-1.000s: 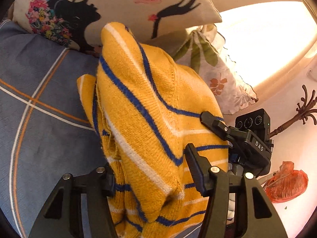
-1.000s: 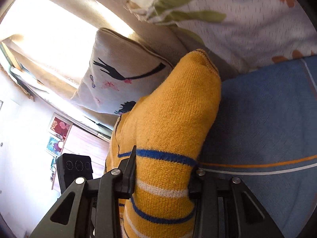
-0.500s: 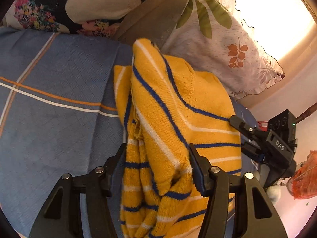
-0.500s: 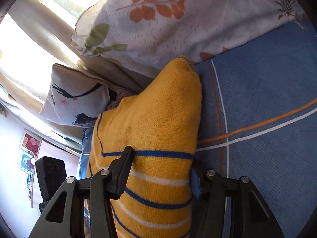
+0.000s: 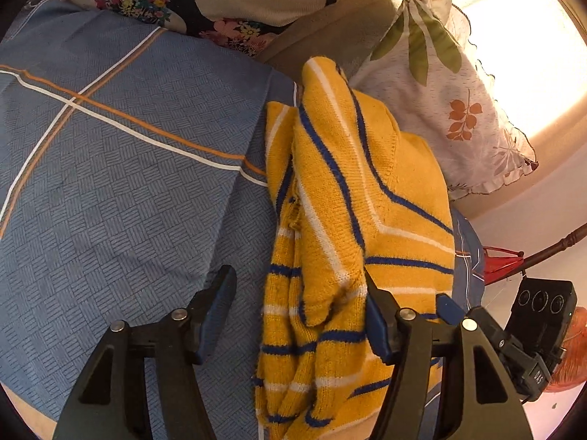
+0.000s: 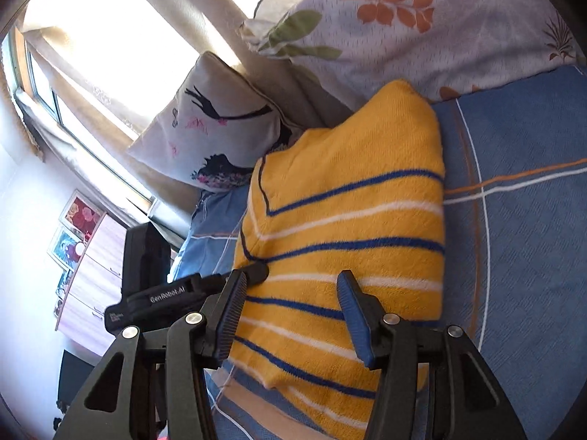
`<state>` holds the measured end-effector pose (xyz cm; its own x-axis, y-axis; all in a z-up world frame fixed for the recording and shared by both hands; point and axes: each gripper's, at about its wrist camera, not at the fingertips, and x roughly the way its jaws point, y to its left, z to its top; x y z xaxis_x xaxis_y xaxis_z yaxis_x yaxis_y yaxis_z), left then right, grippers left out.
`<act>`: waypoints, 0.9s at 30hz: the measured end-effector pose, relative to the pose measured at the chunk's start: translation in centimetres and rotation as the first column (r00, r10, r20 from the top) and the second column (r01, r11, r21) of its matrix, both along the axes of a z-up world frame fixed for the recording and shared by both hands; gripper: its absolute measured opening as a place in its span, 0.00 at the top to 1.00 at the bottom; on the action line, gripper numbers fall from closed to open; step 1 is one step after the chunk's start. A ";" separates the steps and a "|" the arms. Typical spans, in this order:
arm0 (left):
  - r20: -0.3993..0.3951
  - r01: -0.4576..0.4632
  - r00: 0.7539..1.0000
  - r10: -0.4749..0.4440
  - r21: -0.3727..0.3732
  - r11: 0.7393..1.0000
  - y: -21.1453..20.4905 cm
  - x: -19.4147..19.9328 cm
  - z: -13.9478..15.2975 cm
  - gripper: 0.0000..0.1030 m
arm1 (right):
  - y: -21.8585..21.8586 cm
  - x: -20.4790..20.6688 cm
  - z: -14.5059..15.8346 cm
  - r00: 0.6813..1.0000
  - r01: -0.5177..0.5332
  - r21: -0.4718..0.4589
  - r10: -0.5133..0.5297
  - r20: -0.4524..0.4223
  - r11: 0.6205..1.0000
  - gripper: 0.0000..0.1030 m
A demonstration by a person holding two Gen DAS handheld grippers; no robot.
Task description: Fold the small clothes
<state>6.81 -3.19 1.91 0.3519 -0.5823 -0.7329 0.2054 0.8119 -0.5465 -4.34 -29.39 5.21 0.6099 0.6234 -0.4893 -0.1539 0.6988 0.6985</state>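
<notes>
A yellow knitted sweater (image 5: 352, 198) with blue and white stripes lies folded on the blue bed cover (image 5: 121, 190). My left gripper (image 5: 297, 300) hangs over its near end. Its jaws are opening: the bunched cloth lies between them against the right finger (image 5: 374, 311), and the left finger is clear of it. In the right wrist view the sweater (image 6: 348, 220) rests flat on the bed cover (image 6: 532, 256). My right gripper (image 6: 293, 300) stands open just above it, pads apart from the knit. The left gripper's body (image 6: 165, 297) reaches in beside the sweater's left edge.
A white pillow with orange and green leaves (image 5: 451, 84) and a cream pillow with a dark figure print (image 6: 216, 121) lie against the beige headboard behind the sweater. The bed's edge runs near the right gripper's body (image 5: 535, 326). A window (image 6: 91, 55) glares brightly.
The sweater, held up in both grippers before, has come down onto the bed cover. Both pairs of jaws have widened and let go of the knit.
</notes>
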 end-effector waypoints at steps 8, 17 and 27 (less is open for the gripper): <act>0.132 0.046 0.990 -0.045 -0.004 0.999 1.3 -4.7 3.7 0.38 | 2.5 -4.6 1.4 0.994 -0.082 -0.009 0.083 0.065 0.997 0.44; 0.096 0.134 0.983 -0.159 0.226 0.965 -1.4 -5.5 1.1 0.54 | 2.1 -6.6 -2.7 0.998 0.045 -0.200 -0.055 -0.044 0.979 0.53; 0.110 0.049 0.991 -0.075 0.223 0.974 0.4 -4.2 1.7 0.50 | -1.0 -8.6 -1.8 0.982 0.175 -0.206 -0.186 -0.034 0.963 0.65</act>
